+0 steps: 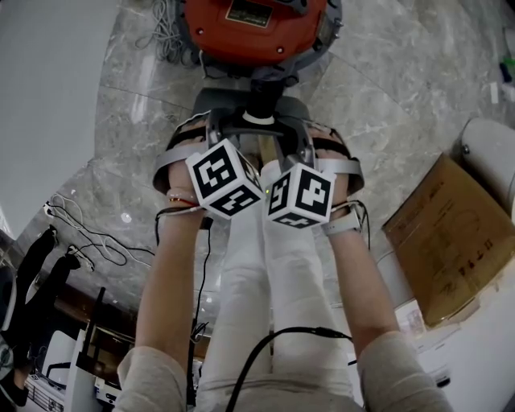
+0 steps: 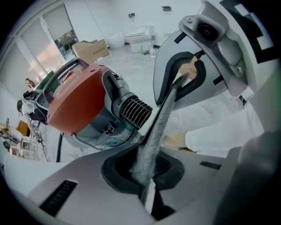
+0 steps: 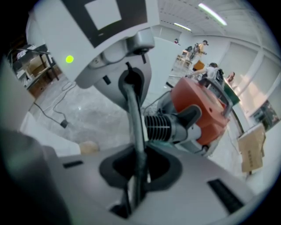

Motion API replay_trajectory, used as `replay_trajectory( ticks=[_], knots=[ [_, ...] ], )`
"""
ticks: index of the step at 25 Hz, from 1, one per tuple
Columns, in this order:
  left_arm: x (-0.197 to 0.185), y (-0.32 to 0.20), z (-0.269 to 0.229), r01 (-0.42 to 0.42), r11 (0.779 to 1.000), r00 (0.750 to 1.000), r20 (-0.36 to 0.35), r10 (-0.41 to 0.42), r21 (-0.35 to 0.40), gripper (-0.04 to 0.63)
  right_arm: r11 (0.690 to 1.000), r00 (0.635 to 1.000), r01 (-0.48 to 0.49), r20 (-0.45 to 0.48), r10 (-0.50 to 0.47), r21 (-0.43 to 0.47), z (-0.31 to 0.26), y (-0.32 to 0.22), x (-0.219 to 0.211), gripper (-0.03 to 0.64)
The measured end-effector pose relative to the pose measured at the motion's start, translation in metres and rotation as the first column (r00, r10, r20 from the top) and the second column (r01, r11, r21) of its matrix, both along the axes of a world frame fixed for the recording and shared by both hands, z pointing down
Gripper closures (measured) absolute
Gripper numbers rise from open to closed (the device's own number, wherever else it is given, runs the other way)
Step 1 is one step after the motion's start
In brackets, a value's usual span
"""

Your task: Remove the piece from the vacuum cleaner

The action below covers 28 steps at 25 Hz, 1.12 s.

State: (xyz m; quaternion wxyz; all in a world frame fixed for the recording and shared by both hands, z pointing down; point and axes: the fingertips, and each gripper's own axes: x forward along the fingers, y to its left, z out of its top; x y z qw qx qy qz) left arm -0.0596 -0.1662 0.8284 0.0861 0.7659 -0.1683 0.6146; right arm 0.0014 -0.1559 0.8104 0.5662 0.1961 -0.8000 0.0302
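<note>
Vacuum cleaner [image 1: 253, 24] sits on the floor just beyond both grippers. Left gripper [image 2: 147, 184] has its jaws pinched on one end of the thin grey piece [image 2: 162, 118]. Right gripper [image 3: 134, 184] pinches the other end, near the ribbed port [image 3: 158, 127]. Both should probably pull together, evenly, away from the port, without twisting. At right a cardboard box [image 1: 451, 241] leans; its contents cannot be seen.

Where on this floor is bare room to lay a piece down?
Bare marble floor lies between the round orange vacuum cleaner and the flat brown cardboard box. Lower left is crowded with loose black cables.
</note>
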Motion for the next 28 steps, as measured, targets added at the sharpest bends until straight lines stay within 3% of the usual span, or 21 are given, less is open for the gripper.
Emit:
replay_trajectory(
  ticks=[5,10,15,28],
  knots=[
    [-0.004,0.001,-0.005,0.087,0.996,0.996,-0.027,-0.088,-0.029,0.560,1.000,1.000,0.004,0.014,-0.004,-0.002,-0.004,0.001,-0.003,0.578],
    [-0.003,0.013,0.008,0.090,0.994,0.996,-0.007,-0.090,-0.062,0.561,0.999,0.999,0.002,0.037,-0.001,-0.045,0.009,0.012,-0.002,0.578],
    [-0.004,0.037,0.004,0.063,0.998,0.998,-0.012,-0.063,0.008,0.561,1.000,0.999,0.026,0.040,-0.025,-0.005,0.006,0.037,-0.003,0.578],
    [-0.009,0.053,-0.020,0.096,0.995,0.995,-0.021,-0.096,0.020,0.561,0.997,0.996,0.074,0.047,-0.074,0.005,-0.019,0.050,-0.008,0.578]
  ],
)
